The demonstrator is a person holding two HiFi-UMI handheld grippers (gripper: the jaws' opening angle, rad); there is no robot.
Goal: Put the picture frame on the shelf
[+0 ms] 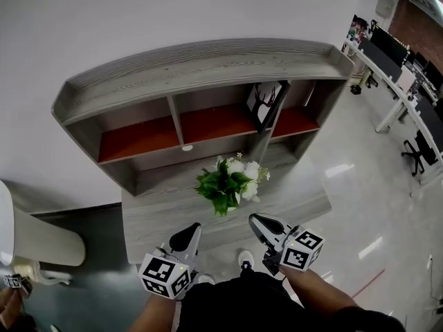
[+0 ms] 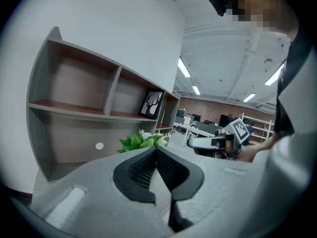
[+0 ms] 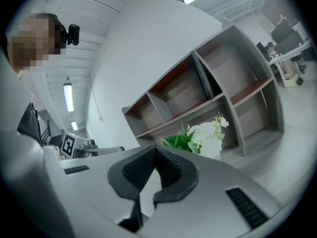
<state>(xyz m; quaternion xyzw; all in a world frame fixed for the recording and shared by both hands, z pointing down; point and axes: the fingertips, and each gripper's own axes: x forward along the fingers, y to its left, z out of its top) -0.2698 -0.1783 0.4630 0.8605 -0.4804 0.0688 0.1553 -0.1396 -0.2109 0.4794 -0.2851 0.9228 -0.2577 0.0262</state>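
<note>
The picture frame (image 1: 266, 104), black with a white tree-like print, stands leaning in the middle compartment of the grey shelf unit (image 1: 201, 64); it also shows in the left gripper view as the picture frame (image 2: 152, 104) and edge-on in the right gripper view as the picture frame (image 3: 204, 83). My left gripper (image 1: 196, 228) and right gripper (image 1: 254, 219) hover low at the front edge of the lower ledge, well apart from the frame. Both are shut with nothing between their jaws, as the left gripper (image 2: 156, 149) and right gripper (image 3: 155, 149) views show.
A bunch of green leaves and white flowers (image 1: 230, 179) sits on the grey lower ledge (image 1: 159, 216) between grippers and shelf. Red-brown shelf boards (image 1: 138, 138) line the other compartments. Office desks with monitors (image 1: 405, 75) stand far right; a white rounded object (image 1: 41, 244) lies left.
</note>
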